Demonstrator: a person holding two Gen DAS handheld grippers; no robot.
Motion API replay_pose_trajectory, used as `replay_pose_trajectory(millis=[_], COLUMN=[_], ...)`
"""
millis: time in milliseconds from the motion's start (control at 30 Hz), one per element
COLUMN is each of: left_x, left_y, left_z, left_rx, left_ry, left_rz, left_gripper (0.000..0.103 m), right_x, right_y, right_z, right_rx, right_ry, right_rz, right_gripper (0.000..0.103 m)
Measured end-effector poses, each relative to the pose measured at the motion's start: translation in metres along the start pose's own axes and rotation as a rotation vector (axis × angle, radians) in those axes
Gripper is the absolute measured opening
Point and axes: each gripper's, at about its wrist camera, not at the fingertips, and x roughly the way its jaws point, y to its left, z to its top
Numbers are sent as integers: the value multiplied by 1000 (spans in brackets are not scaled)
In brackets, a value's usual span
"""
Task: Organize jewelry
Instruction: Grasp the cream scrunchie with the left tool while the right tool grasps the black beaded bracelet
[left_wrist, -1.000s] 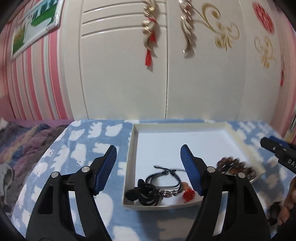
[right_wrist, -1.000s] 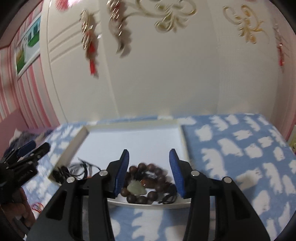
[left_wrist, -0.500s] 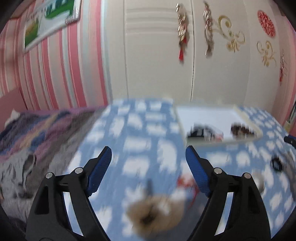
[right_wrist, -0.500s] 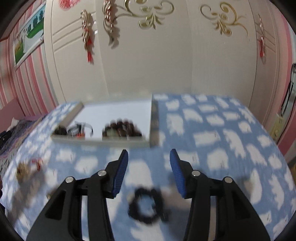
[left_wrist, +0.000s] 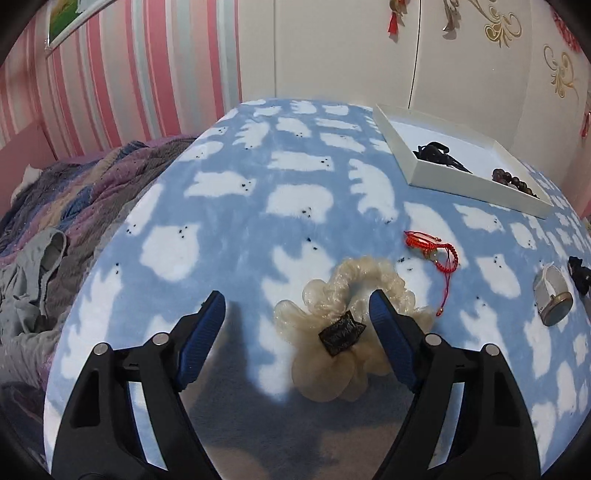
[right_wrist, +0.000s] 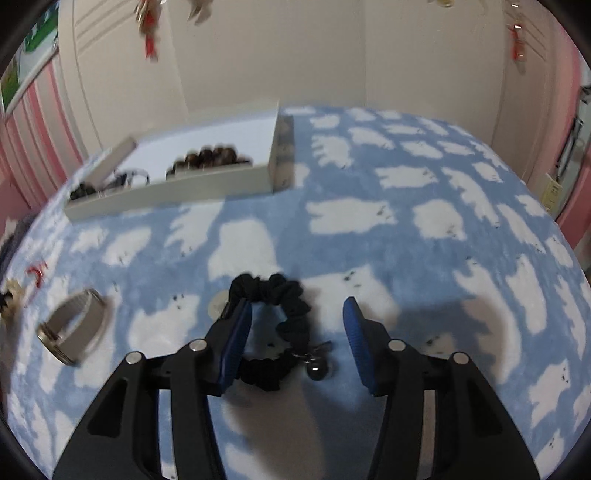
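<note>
The left gripper (left_wrist: 297, 317) is held spread above a cream scrunchie (left_wrist: 351, 314), and the right gripper (right_wrist: 297, 328) is held spread over a black scrunchie (right_wrist: 277, 295).

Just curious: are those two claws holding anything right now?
Nothing. The left gripper is open over the cream scrunchie; the right gripper is open around the black scrunchie.

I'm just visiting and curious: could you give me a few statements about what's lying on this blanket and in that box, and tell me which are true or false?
1. The cream scrunchie lies in the white box. False: it lies on the blanket.
2. The left gripper has its jaws open. True.
3. The right gripper clamps the black scrunchie. False: its jaws are open.
4. Brown beads sit in the box. True.
5. The red cord bracelet lies outside the box. True.
</note>
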Motion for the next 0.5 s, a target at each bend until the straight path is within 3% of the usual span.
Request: replay_pose_trajectory(millis=[200,267,367,500], left_x=[5,6,8,9], left_y=[-14,-14,-14,-17], left_z=[-2,-3,-2,-1], left_rx=[75,69,69,78], left_ry=[29,36,45,39], left_rz=[-12,-25,-43,-56], left_gripper=[74,61,52,36], right_x=[1,1,0,-1], right_y=[-1,-3,-3,0], right_z=[-2,-1,-1,-2], right_rx=[5,16,18,10], right_ry=[6,3,2,-9], right_rz=[13,14,17,32], right_gripper=[51,43,40,19])
